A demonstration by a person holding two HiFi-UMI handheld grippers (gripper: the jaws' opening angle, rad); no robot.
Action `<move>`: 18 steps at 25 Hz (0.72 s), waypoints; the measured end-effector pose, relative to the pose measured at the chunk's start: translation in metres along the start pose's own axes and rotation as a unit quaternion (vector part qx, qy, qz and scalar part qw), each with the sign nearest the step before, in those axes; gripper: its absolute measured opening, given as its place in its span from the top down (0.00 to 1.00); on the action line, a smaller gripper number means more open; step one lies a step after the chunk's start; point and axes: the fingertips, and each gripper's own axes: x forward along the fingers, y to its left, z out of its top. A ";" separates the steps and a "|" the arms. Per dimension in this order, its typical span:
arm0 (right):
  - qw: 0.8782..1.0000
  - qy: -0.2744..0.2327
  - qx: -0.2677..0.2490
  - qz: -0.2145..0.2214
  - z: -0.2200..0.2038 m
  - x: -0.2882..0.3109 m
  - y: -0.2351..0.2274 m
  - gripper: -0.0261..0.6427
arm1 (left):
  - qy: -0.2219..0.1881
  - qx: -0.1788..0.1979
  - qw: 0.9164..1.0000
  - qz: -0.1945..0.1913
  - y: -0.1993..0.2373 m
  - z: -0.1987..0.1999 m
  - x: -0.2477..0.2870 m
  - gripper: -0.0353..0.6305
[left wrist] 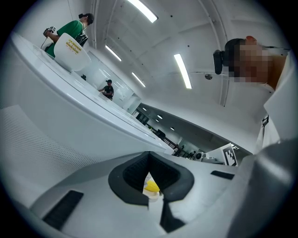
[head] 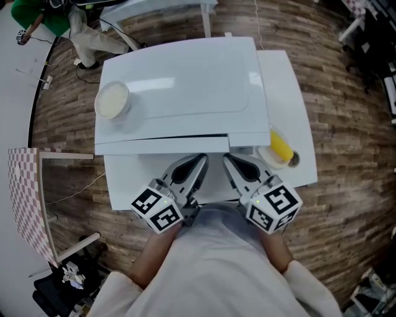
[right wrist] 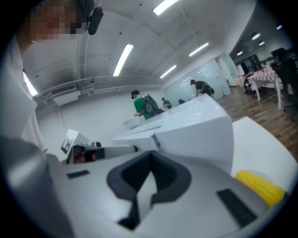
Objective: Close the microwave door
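As seen from the head view, one white microwave (head: 185,86) sits on one white table (head: 291,93) with its front toward the person. Its door (head: 161,146) lies flat along the front edge at 6 o'clock of the casing. A thin dark seam separates door from body; whether the door is fully latched cannot be told.

Two grippers are held side by side at 6 o'clock of the microwave, just in front of the door.
- The left gripper (head: 199,162) has its jaws drawn together to a narrow slit and holds nothing.
- The right gripper (head: 228,161) is in the same condition: jaws together, nothing between them.

No view confirms contact between either gripper and the door.

One white tub (head: 112,100) stands on the microwave top at 9 o'clock. One yellow item (head: 281,147) lies on a small white dish (head: 270,157) on the table at 4 o'clock, just beside the casing.

One checkered panel (head: 25,198) stands on the floor at 8 o'clock. One person in green (head: 37,15) is visible at 11 o'clock.
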 end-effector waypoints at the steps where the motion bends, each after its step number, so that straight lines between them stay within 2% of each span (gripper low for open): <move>1: 1.000 -0.001 0.005 -0.001 0.000 0.000 0.000 0.93 | 0.001 -0.001 1.000 -0.002 0.000 0.000 0.000 0.92; 4: 1.000 -0.003 0.021 0.016 0.002 0.007 0.009 0.93 | 0.000 -0.010 1.000 -0.010 0.000 -0.001 0.001 0.92; 9: 0.999 -0.010 0.004 0.053 0.009 0.018 0.028 0.93 | 0.001 -0.016 1.000 -0.009 0.001 -0.003 0.002 0.92; 15: 0.999 -0.011 0.000 0.036 0.013 0.023 0.020 0.93 | -0.013 -0.023 1.000 -0.003 0.006 0.005 0.005 0.92; 18: 0.999 -0.006 -0.007 0.038 0.013 0.025 0.018 0.93 | -0.011 -0.013 1.000 -0.011 0.005 0.007 0.008 0.92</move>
